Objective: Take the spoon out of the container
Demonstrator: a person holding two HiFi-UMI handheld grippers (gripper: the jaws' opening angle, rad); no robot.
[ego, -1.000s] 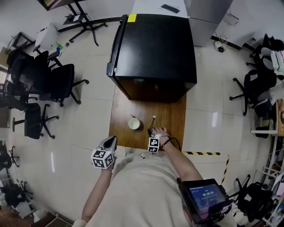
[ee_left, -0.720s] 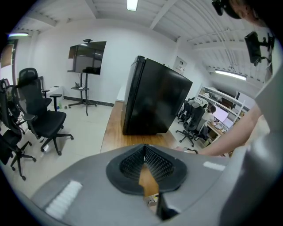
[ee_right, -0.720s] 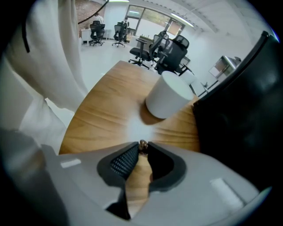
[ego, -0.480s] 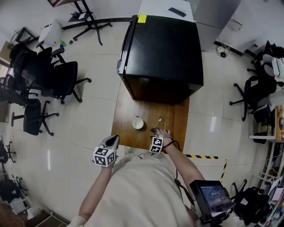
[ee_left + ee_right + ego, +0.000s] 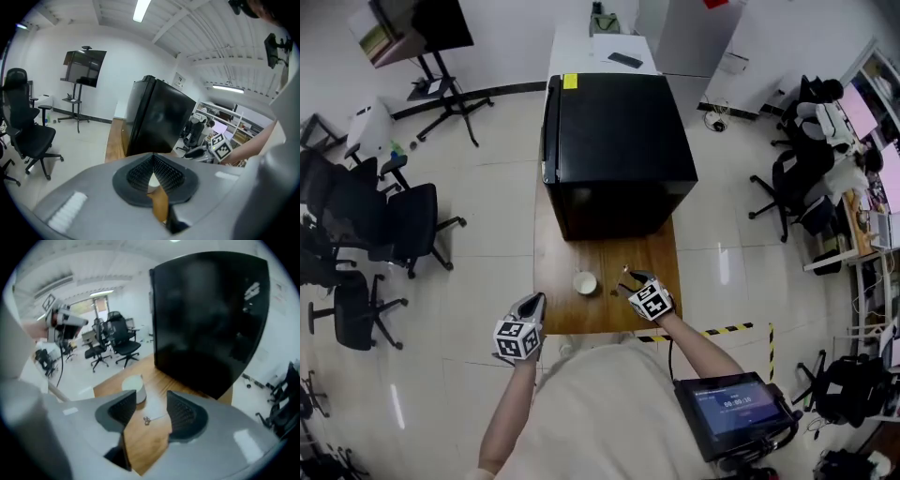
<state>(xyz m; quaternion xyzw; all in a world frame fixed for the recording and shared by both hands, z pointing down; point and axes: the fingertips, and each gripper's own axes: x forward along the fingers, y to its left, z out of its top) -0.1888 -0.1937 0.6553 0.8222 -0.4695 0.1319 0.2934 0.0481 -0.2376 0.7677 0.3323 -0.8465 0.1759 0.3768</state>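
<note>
The small metal spoon [image 5: 151, 419] lies flat on the wooden table [image 5: 564, 251], outside the white container [image 5: 584, 282], which stands just to its left. My right gripper [image 5: 629, 285] hovers low over the spoon. Its jaws stand apart on either side of it and are closing, and the pads do not touch it [image 5: 151, 400]. The container [image 5: 134, 387] shows beyond the right gripper's left finger. My left gripper [image 5: 534, 303] hangs off the table's near left corner with its tips together and nothing in them [image 5: 152, 159].
A big black cabinet [image 5: 617, 142] fills the far half of the table. Office chairs [image 5: 405, 223] stand on the floor to the left, more chairs and desks to the right. Yellow-black tape [image 5: 727, 329] marks the floor by the table's near right corner.
The right gripper's jaws have parted and the spoon now lies loose on the table. That gripper has drawn back a little to the right. The head camera has tilted up.
</note>
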